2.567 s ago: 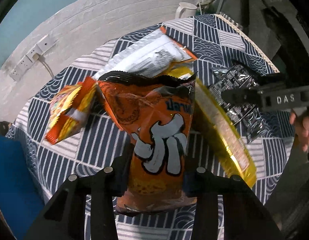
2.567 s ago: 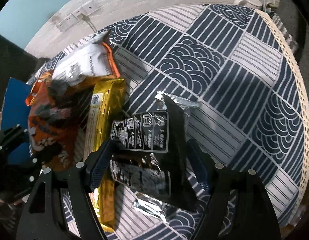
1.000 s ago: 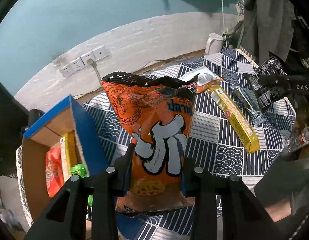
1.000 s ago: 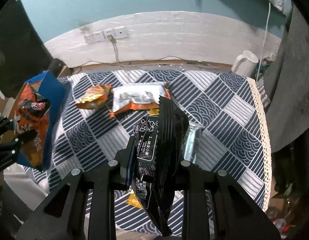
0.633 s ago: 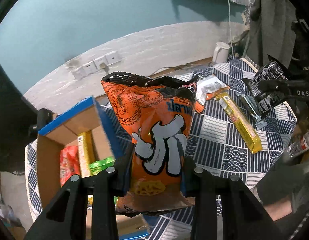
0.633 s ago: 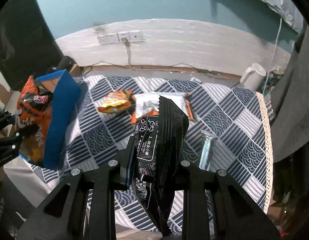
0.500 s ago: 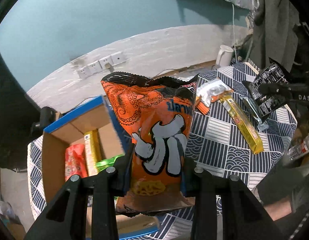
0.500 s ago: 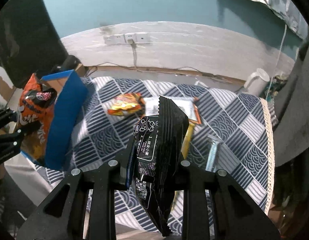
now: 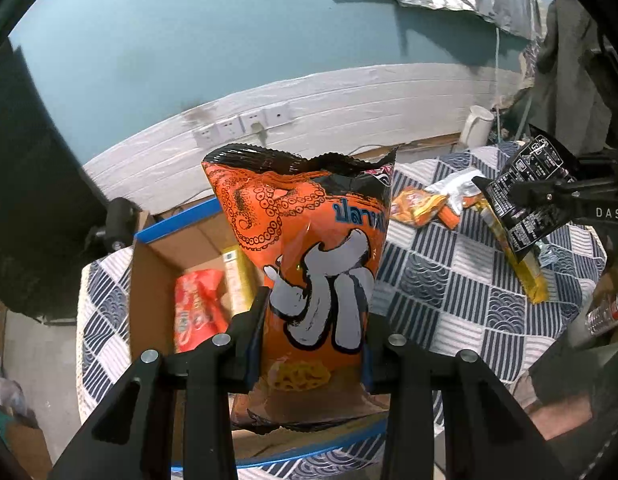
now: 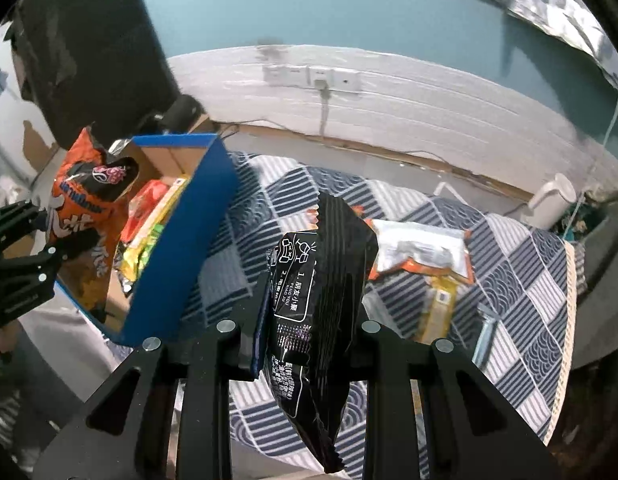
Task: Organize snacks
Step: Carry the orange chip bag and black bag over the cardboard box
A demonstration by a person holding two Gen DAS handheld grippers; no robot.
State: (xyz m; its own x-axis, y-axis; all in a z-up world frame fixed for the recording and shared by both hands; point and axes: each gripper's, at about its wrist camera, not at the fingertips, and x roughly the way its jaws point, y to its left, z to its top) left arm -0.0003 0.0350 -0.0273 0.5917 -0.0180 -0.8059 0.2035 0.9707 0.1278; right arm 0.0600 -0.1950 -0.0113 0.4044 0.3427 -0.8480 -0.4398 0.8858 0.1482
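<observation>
Left wrist view shows the table (image 9: 449, 280), under a navy and white patterned cloth, with the cardboard box (image 9: 157, 264) standing open at its left end; a red packet (image 9: 195, 312) and a yellow packet (image 9: 239, 276) already lie inside. The box sits directly below and behind the left gripper (image 9: 315, 344), whose jaws pinch the lower part of an orange snack bag (image 9: 309, 264). That bag stands upright, its long axis vertical and its crimped top uppermost, so I judge a straight descent would bring its bottom edge through the box mouth.

The right gripper (image 10: 311, 320) is well apart from the box, off to the right over the cloth, its jaws clamped on a black snack bag (image 10: 317, 300) held edge-on and upright. From there the box's blue wall (image 10: 185, 240) lies to its left, between the black bag and the opening. The left hand is clearly nearer.

A white and orange packet (image 10: 421, 250) and a yellow bar (image 10: 439, 308) lie flat on the cloth, unsorted.
</observation>
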